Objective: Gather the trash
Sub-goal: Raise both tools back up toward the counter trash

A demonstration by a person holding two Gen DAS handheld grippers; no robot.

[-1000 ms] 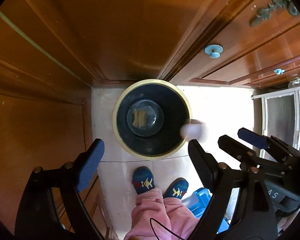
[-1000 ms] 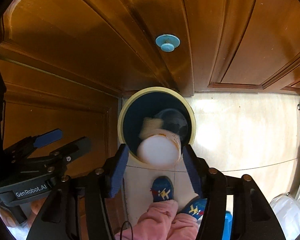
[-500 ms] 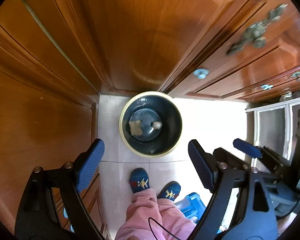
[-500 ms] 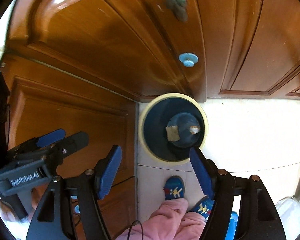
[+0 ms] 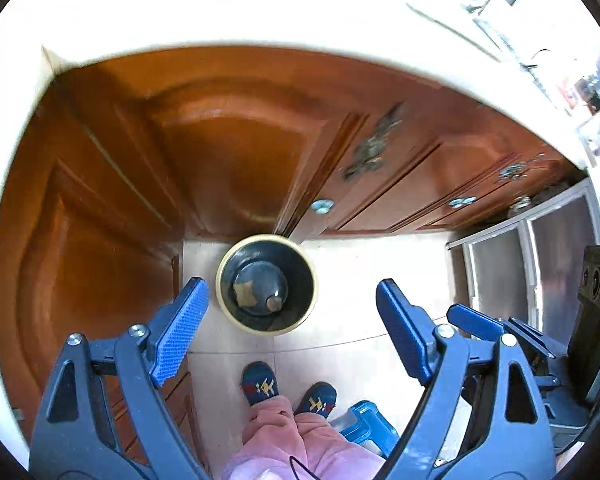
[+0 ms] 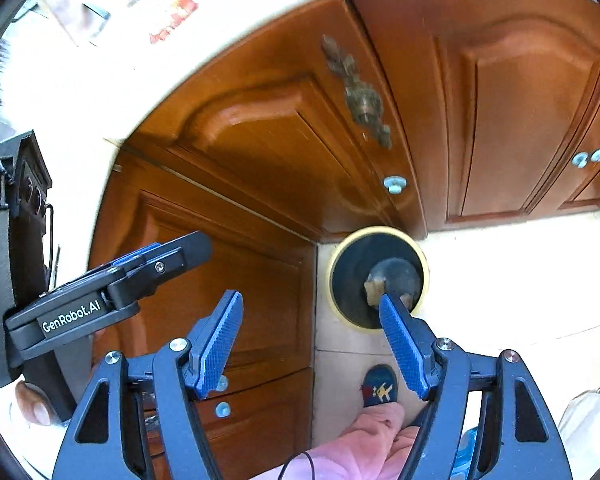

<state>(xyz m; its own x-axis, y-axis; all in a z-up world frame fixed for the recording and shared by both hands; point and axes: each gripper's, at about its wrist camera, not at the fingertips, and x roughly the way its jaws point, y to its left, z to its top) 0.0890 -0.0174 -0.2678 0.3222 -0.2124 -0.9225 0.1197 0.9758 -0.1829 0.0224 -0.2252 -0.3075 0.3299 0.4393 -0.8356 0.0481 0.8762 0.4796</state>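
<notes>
Currently hovering over bin [image 5: 266,285] at floor's cabinet corner: left gripper [image 5: 292,320] and right gripper [image 6: 312,340] both gaping, empty. Risk: overlooking remaining trash on counter [image 5: 260,8].

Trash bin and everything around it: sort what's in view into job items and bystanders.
Part of the job:
- trash bin, on the floor by the cabinets
- tan scrap inside the bin
- small cup inside the bin
- left gripper, open, empty
- right gripper, open, empty

Just lying about:
- wooden cabinet doors
- blue knobs
- slippers
- blue stool
</notes>
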